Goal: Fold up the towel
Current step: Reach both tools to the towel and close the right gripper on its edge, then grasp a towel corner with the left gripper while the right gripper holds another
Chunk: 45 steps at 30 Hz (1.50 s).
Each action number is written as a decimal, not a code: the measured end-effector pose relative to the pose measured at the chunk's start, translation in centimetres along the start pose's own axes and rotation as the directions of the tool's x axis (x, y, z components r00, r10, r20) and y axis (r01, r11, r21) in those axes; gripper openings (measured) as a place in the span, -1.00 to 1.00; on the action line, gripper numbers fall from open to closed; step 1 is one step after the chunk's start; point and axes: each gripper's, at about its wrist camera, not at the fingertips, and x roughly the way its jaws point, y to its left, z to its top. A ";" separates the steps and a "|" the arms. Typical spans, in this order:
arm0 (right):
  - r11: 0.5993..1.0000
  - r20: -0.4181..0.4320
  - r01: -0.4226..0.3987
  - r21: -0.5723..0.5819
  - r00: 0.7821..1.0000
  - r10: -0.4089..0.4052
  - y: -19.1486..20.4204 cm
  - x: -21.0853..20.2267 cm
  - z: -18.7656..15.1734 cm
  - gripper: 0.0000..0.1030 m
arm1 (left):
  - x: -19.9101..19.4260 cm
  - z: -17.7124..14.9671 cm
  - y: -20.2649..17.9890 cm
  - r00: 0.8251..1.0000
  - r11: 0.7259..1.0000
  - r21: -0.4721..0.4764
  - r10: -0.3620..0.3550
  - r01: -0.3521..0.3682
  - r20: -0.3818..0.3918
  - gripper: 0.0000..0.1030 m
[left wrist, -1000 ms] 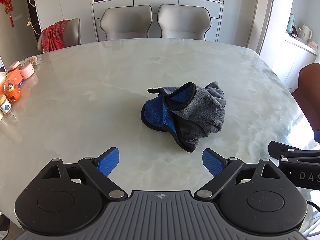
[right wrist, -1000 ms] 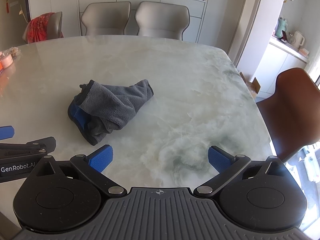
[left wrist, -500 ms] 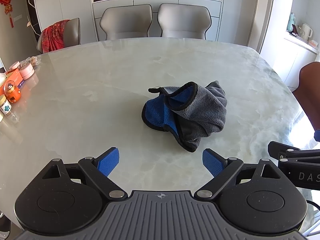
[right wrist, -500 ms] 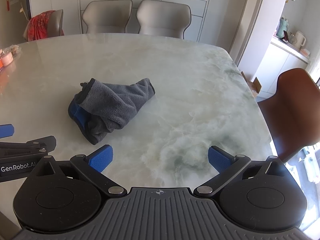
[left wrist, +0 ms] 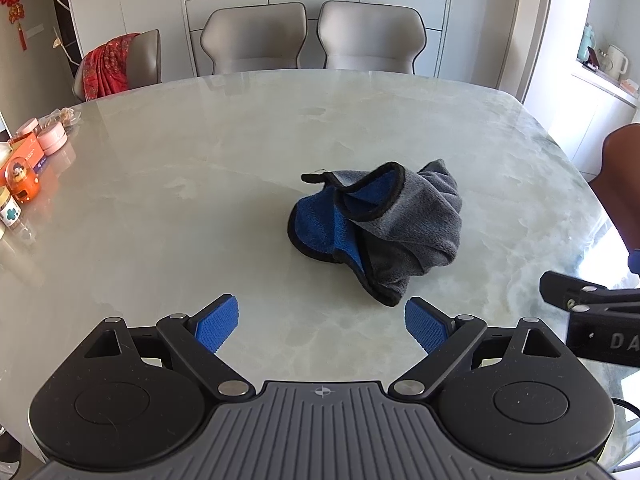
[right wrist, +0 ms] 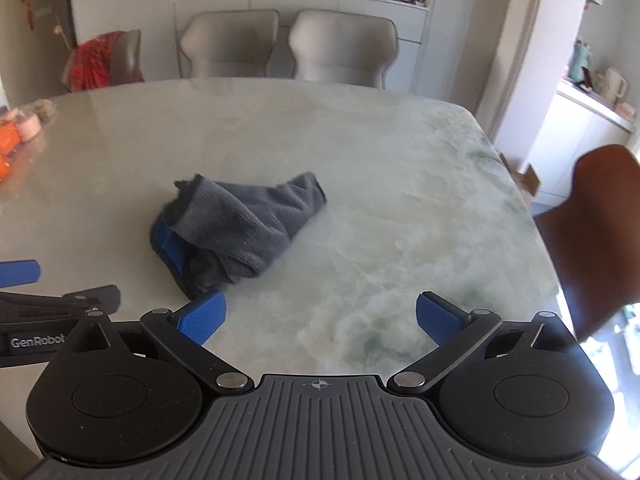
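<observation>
A crumpled towel (left wrist: 384, 232), grey on one side and blue on the other with a black hem, lies bunched on the marble table (left wrist: 200, 168). It also shows in the right wrist view (right wrist: 240, 228). My left gripper (left wrist: 322, 326) is open and empty, just short of the towel's near end. My right gripper (right wrist: 320, 320) is open and empty, to the right of the towel's near end. The right gripper's side (left wrist: 592, 308) shows at the right edge of the left wrist view; the left gripper (right wrist: 56, 308) shows at the left edge of the right wrist view.
Small jars and an orange box (left wrist: 24, 168) stand at the table's left edge. Two grey chairs (left wrist: 312, 36) stand behind the table, one with a red cloth (left wrist: 106, 66) at the back left. A brown chair (right wrist: 592, 232) stands at the right.
The right gripper has moved forward and left toward the towel; its view is blurred. The left gripper has barely moved. The towel has not moved.
</observation>
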 end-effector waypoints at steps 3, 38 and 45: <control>0.998 0.045 -0.044 -0.033 0.998 0.045 0.3 0.9 0.8 0.99 | 0.3 0.3 0.7 1.000 1.000 -0.015 0.000 0.000 0.001 0.81; 0.837 -0.224 -0.377 -0.396 0.924 0.311 8.8 17.5 8.8 -0.80 | 7.5 3.1 11.2 0.997 0.987 -0.163 -0.014 0.001 -0.080 0.81; 0.879 -0.158 -0.365 -0.308 0.930 0.331 4.5 14.8 9.7 -0.89 | 9.2 4.2 10.1 0.994 0.989 -0.121 -0.097 0.090 -0.055 0.81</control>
